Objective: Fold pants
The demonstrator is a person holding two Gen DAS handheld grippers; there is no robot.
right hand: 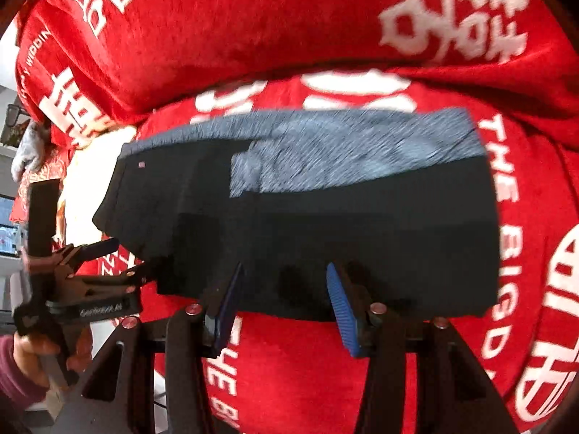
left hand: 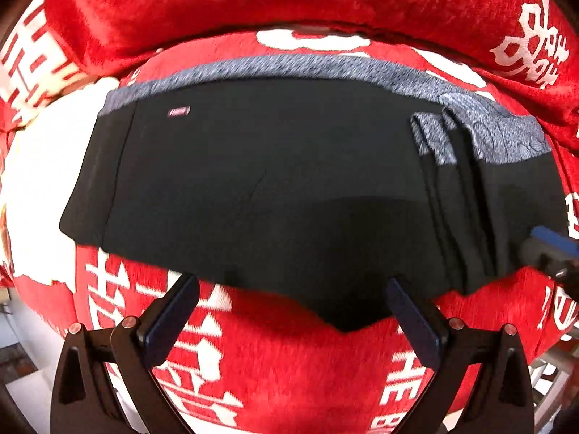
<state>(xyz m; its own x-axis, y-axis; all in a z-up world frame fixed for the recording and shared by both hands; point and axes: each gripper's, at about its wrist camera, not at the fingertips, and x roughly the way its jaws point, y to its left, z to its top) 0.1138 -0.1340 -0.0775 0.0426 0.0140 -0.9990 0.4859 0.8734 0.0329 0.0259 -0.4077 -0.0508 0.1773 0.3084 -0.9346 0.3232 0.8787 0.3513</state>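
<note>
Black pants (left hand: 275, 181) with a grey patterned band (left hand: 289, 67) along the far edge lie folded flat on the red blanket (left hand: 282, 361). Folded layers stack at their right end (left hand: 456, 188). My left gripper (left hand: 293, 289) is open and empty, its fingers at the near edge of the pants. My right gripper (right hand: 284, 275) is open and empty over the near edge of the pants (right hand: 325, 224). The right gripper's blue tip (left hand: 550, 242) shows at the pants' right end in the left wrist view; the left gripper (right hand: 119, 256) shows at their left end in the right wrist view.
The red blanket with white lettering (right hand: 506, 195) covers the surface and a raised bolster behind (right hand: 253, 18). A white patch of blanket (left hand: 39, 181) lies left of the pants. A person's hand (right hand: 25, 365) holds the left gripper. Room clutter (right hand: 11, 217) shows at far left.
</note>
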